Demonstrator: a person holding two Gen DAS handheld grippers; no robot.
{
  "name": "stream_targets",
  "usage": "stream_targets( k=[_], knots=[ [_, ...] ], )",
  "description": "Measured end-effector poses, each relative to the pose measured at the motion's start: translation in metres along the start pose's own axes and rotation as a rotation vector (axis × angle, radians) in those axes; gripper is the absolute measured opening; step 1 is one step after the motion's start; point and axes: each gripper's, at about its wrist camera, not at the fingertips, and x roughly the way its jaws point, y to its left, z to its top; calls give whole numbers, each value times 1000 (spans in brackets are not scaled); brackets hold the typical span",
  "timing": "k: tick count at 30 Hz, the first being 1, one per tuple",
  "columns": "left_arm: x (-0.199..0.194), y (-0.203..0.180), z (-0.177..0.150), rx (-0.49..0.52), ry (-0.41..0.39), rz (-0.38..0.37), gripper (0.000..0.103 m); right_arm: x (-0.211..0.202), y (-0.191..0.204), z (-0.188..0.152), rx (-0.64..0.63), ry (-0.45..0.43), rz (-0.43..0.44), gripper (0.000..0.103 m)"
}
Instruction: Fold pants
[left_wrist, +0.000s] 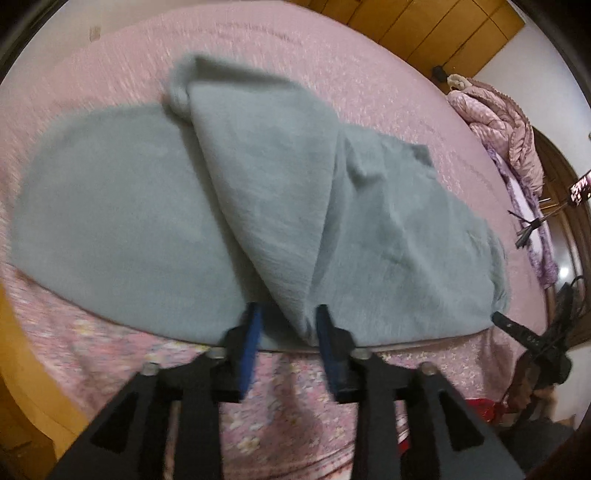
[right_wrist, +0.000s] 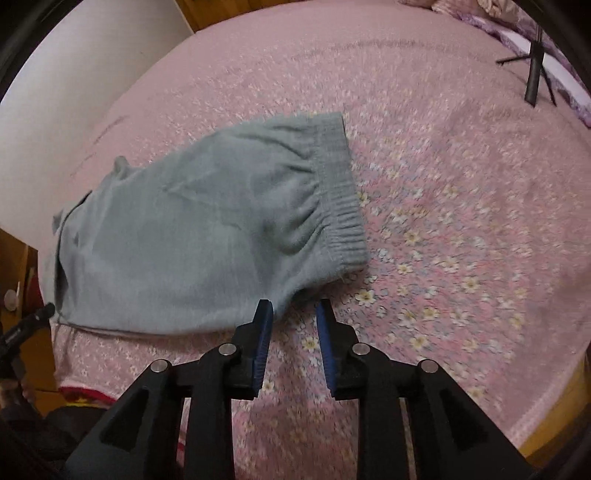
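Grey-green pants (left_wrist: 258, 192) lie on a pink floral bed sheet (left_wrist: 295, 387), one part folded diagonally over the other. In the left wrist view my left gripper (left_wrist: 289, 317) stands open at the near edge of the pants. The lower tip of the folded layer reaches down between its blue pads (left_wrist: 253, 332), and neither pad presses on it. In the right wrist view the pants (right_wrist: 207, 236) show their ribbed waistband (right_wrist: 340, 192) on the right. My right gripper (right_wrist: 294, 310) is open just off the near waistband corner, with only sheet between its fingers.
A heaped pink quilt (left_wrist: 506, 122) and a wooden wardrobe (left_wrist: 436, 26) stand at the far right. A black tripod (right_wrist: 533, 74) is on the bed's far corner. The wooden bed frame (left_wrist: 33, 387) runs along the near left edge. Bare sheet (right_wrist: 461, 221) lies right of the pants.
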Motion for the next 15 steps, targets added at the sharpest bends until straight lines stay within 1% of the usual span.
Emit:
stream_targets(
  k=[1,4,6,9,15],
  knots=[
    [-9,-1,1,15,-24,23,44,-6,3,2,-13,-13,1,26],
    [-25,-6,4,42,-71,61,48,-19,14,8,-47,-44,19,26],
    [-35,-9,11,51,-107,64,51,-19,28,16,-75,-57,38,26],
    [-40,-15,22,69,-138,74,53,-12,47,27,-95,-58,62,26],
    [-31,-34,48,104,-151,83,56,4,83,41,-138,-69,105,26]
  ],
)
